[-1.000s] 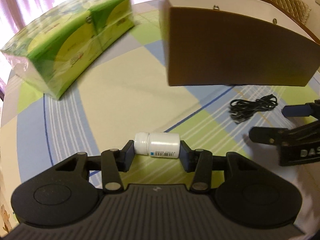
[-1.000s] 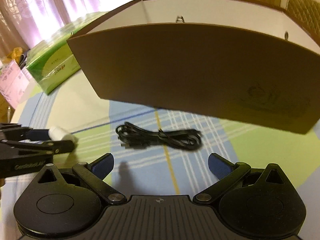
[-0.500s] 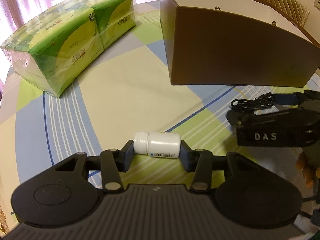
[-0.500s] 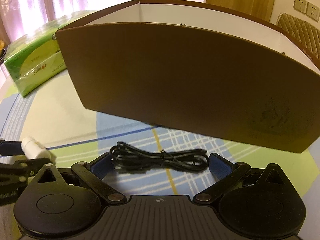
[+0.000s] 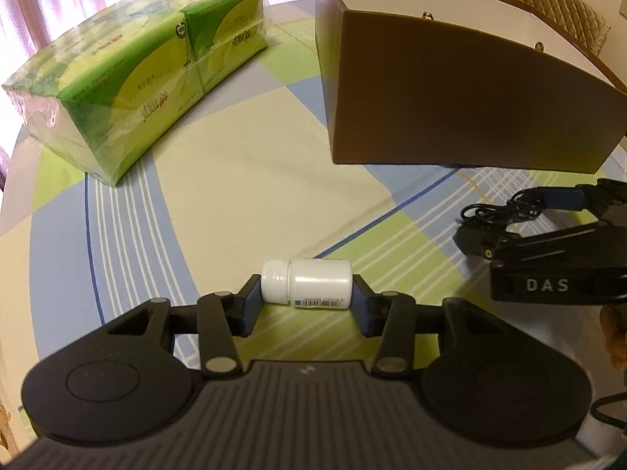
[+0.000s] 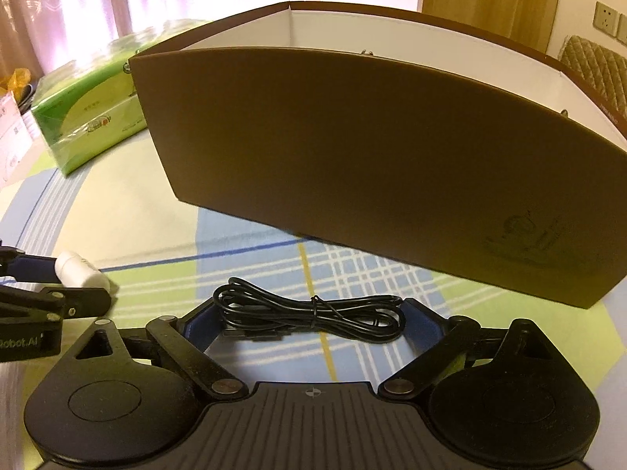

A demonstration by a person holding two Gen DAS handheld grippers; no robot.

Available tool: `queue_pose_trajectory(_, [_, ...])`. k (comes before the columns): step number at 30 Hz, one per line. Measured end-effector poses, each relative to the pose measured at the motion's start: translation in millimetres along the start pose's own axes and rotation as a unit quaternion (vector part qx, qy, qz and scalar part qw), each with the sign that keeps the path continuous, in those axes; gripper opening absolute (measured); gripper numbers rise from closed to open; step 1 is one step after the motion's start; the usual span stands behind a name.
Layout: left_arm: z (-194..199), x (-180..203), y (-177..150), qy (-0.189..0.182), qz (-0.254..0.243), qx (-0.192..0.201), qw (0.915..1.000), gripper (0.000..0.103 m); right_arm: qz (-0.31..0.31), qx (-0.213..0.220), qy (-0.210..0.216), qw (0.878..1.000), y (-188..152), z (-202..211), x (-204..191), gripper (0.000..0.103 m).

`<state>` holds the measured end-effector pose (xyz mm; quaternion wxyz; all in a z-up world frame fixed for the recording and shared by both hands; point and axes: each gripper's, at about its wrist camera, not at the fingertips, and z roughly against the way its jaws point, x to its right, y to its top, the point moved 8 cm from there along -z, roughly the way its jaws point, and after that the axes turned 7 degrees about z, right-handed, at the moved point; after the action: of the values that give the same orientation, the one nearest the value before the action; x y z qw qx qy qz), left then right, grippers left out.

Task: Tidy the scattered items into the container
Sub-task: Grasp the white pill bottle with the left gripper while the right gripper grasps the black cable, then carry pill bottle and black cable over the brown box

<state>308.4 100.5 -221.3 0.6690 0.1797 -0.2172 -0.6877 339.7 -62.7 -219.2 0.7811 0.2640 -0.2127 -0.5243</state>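
Observation:
My left gripper [image 5: 305,293] is shut on a white pill bottle [image 5: 309,285], held sideways by its ends just above the tablecloth. The bottle also shows in the right wrist view [image 6: 80,270]. My right gripper [image 6: 309,313] is open, its fingers on either side of a bundled black cable [image 6: 309,311] that lies on the cloth. The cable also shows in the left wrist view [image 5: 497,211]. The brown box [image 6: 372,172] with a white inside stands open just behind the cable; it also shows in the left wrist view [image 5: 450,94].
A wrapped pack of green tissue boxes [image 5: 133,82] lies at the far left of the table. A checked tablecloth [image 5: 235,180] covers the round table. A padded chair back [image 5: 548,4] stands behind the box.
My right gripper has moved forward until its open fingers bracket the cable. My left gripper holds the bottle in much the same place.

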Motion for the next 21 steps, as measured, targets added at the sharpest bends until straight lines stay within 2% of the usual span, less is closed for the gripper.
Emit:
queue_pose_trajectory(12, [25,30,-5,-0.016,-0.009,0.006,0.9998,0.042,0.004,-0.005,0.042,0.999,-26,36,16,0.097])
queue_pose_trajectory(21, [51,59,3,-0.016,-0.02,0.026,0.9994,0.042,-0.004,0.004,0.047,0.999,-32,64,39,0.097])
